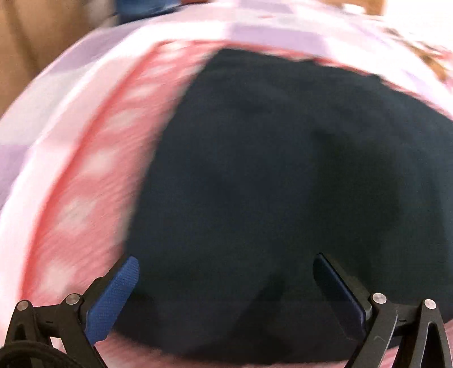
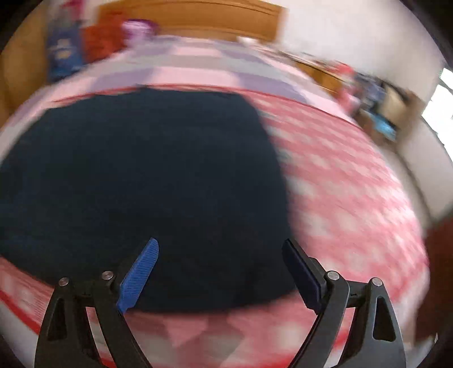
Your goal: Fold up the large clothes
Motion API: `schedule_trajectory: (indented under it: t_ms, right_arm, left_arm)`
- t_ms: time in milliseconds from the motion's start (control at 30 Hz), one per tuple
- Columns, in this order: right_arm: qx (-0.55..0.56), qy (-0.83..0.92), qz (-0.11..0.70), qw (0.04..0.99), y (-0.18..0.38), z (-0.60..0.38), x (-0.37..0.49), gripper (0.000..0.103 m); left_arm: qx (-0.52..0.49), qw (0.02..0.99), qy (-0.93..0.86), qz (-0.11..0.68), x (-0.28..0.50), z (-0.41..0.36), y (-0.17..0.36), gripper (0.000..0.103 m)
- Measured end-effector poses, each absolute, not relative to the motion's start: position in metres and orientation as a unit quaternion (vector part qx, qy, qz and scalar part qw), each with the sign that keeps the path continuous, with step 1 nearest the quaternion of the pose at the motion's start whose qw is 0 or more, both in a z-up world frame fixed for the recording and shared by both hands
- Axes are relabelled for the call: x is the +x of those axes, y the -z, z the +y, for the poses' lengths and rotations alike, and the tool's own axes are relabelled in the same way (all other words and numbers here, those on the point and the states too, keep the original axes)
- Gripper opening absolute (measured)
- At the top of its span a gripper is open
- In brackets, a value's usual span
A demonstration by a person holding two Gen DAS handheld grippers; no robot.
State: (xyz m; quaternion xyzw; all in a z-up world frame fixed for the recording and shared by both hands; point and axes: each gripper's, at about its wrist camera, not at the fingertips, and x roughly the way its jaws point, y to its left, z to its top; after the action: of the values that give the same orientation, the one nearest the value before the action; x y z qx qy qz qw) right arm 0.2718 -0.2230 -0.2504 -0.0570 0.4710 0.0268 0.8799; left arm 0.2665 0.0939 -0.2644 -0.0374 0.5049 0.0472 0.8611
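A dark navy garment (image 1: 269, 184) lies spread on a pink and white checked bed cover (image 1: 93, 169). My left gripper (image 1: 226, 260) is open and empty, its jaws wide apart just above the garment's near edge. In the right wrist view the same dark garment (image 2: 147, 184) fills the left and middle, on the pink checked cover (image 2: 348, 203). My right gripper (image 2: 220, 246) is open and empty over the garment's near right part. Both views are motion blurred.
A lilac and pink checked sheet (image 2: 198, 65) lies beyond the garment. A wooden headboard (image 2: 192, 19) stands at the back, with blue and red items (image 2: 65, 53) at its left. Cluttered wooden furniture (image 2: 382, 99) stands at the right by a white wall.
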Motion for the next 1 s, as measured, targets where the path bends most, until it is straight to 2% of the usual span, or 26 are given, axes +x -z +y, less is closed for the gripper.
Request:
schedule_trajectory:
  t_ms: [133, 200, 367, 467, 533, 633, 733, 800, 900, 1000]
  right_arm:
    - [-0.099, -0.115, 0.461, 0.874, 0.252, -0.131, 0.326, 0.092]
    - [-0.124, -0.107, 0.470, 0.867, 0.261, -0.119, 0.353, 0.092]
    - [-0.115, -0.039, 0.487, 0.865, 0.277, -0.194, 0.408, 0.092]
    - [-0.072, 0.030, 0.502, 0.861, 0.276, -0.273, 0.426, 0.096]
    - [-0.029, 0.088, 0.513, 0.853, 0.278, -0.324, 0.431, 0.096]
    - [0.017, 0.128, 0.513, 0.849, 0.271, -0.350, 0.425, 0.096]
    - [-0.026, 0.069, 0.472, 0.878, 0.253, -0.306, 0.425, 0.095]
    - [-0.056, 0.007, 0.462, 0.885, 0.249, -0.254, 0.431, 0.095]
    - [-0.091, -0.084, 0.476, 0.871, 0.261, -0.175, 0.444, 0.095]
    - [-0.132, -0.097, 0.493, 0.854, 0.277, -0.150, 0.463, 0.095]
  left_arm:
    - [-0.021, 0.860, 0.037, 0.509, 0.322, 0.031, 0.273, 0.102]
    - [-0.015, 0.855, 0.039, 0.518, 0.348, 0.035, 0.286, 0.103]
    - [0.012, 0.859, 0.061, 0.508, 0.377, 0.066, 0.292, 0.103]
    - [0.029, 0.866, 0.011, 0.499, 0.381, 0.099, 0.285, 0.103]
    - [0.008, 0.863, -0.050, 0.504, 0.386, 0.134, 0.287, 0.103]
    - [-0.053, 0.850, -0.084, 0.517, 0.401, 0.174, 0.293, 0.103]
    - [-0.025, 0.865, -0.073, 0.496, 0.412, 0.155, 0.279, 0.102]
    - [-0.010, 0.872, -0.018, 0.489, 0.424, 0.117, 0.272, 0.102]
    - [0.019, 0.870, 0.046, 0.490, 0.441, 0.058, 0.273, 0.102]
    - [0.054, 0.857, 0.068, 0.508, 0.451, 0.024, 0.286, 0.103]
